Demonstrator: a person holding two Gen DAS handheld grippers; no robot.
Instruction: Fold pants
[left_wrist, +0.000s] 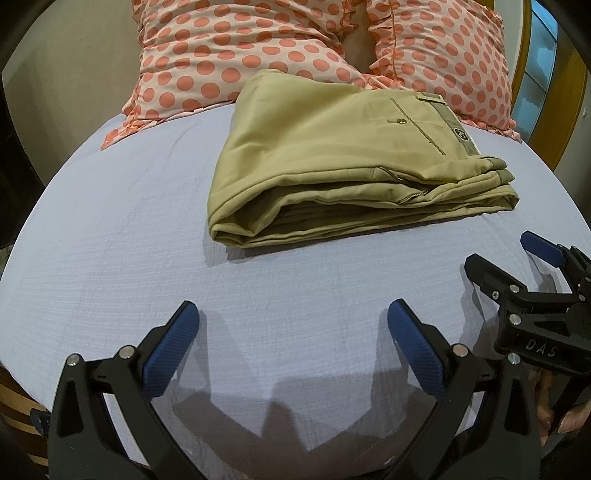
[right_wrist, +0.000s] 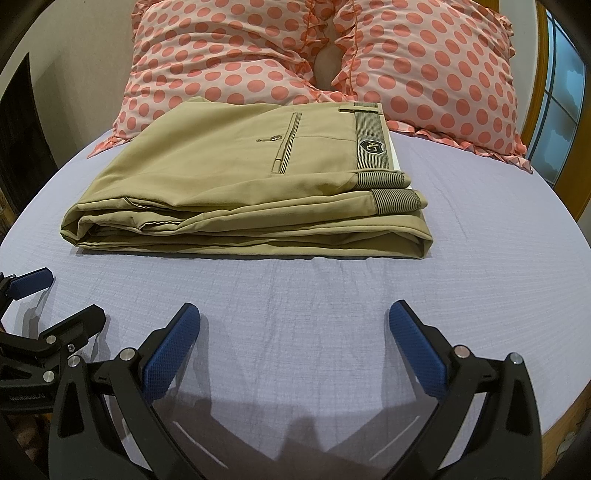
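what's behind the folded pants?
Behind the folded khaki pants sit two polka-dot pillows side by side at the head of the bed, on the lavender sheet. The pants cover the pillows' lower front edges; whether they touch cannot be told.

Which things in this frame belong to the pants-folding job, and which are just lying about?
Part of the job:
- khaki pants, already folded into a stack on the bed sheet
- left gripper, open, holding nothing
- right gripper, open, holding nothing

Just lying about:
- two polka-dot pillows behind the pants
- window at the right edge
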